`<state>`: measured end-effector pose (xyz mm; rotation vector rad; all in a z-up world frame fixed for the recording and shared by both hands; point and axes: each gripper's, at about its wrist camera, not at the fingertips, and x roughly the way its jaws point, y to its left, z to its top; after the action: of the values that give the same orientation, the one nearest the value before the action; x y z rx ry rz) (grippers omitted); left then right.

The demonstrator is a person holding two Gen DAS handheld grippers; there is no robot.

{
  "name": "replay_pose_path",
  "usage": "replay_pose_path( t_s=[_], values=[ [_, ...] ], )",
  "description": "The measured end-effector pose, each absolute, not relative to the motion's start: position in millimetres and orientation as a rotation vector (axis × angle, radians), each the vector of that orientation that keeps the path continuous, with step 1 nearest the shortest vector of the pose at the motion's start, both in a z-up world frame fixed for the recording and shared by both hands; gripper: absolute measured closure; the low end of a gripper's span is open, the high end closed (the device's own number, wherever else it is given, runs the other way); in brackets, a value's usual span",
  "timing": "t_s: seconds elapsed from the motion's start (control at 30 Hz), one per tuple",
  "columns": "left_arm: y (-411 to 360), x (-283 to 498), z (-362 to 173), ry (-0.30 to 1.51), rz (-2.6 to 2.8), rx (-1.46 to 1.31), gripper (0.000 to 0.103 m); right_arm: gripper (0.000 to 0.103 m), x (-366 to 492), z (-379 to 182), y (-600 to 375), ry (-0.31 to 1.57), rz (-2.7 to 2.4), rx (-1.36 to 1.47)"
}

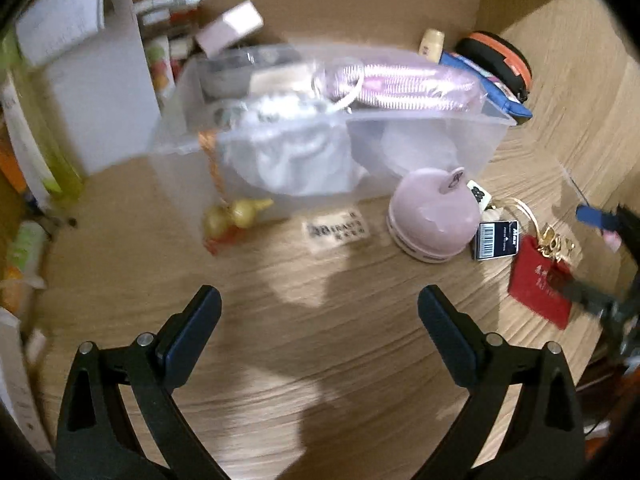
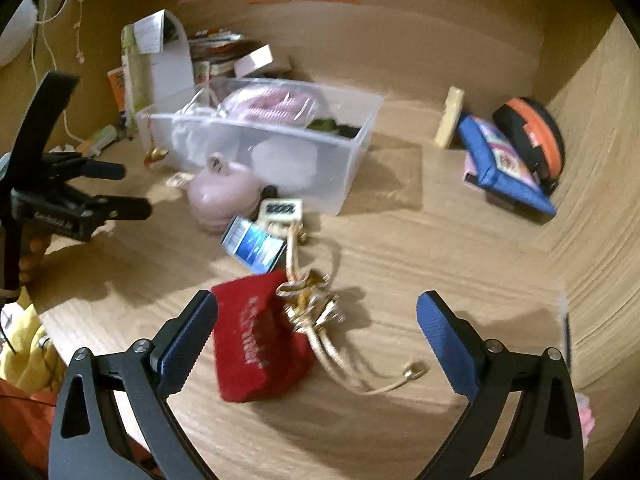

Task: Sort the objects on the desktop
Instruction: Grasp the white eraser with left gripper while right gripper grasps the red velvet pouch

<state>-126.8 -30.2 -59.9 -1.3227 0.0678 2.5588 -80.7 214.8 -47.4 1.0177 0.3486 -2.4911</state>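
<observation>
Hovering with wide-spread, empty jaws, right gripper (image 2: 316, 332) over the soft red fabric pouch (image 2: 260, 344) lying on the wooden desk (image 2: 440, 248), left gripper (image 1: 320, 324) likewise agape: likely snagging its gold cord and charms (image 2: 316, 304), dragging the small blue barcoded box (image 2: 256, 246) along.

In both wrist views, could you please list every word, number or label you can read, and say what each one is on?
"2002" or similar: cream tag, too blurred to be sure.
Barcode and white print: small black box, too small to read.
Gold lettering: red pouch, blurred, unreadable.
Dark print: clear packet on the desk, blurred.
White lettering: left gripper body, too small.
</observation>
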Motion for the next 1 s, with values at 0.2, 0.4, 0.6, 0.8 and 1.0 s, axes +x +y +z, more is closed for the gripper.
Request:
replay_pose_path(
  t_s=[0.2,0.4,0.6,0.8,1.0],
  values=[
    [-26,-140,-65,0.023,2.583,-1.361,0.003,0.004,-80,-59,208,0.328,-2.410,1.072],
    [-14,-148,-66,0.082,2.589,-1.346,0.027,0.004,-84,-66,205,0.322,-2.368,1.102],
    [-11,-158,-68,0.126,2.626,-1.325,0.032,0.006,-84,-69,199,0.313,-2.317,1.115],
    [-9,-164,-69,0.137,2.627,-1.298,0.036,0.027,-82,-73,194,0.357,-2.318,1.099],
    [-8,-165,-68,0.137,2.619,-1.277,0.056,0.064,-80,-71,192,0.355,-2.319,1.067]
  ],
)
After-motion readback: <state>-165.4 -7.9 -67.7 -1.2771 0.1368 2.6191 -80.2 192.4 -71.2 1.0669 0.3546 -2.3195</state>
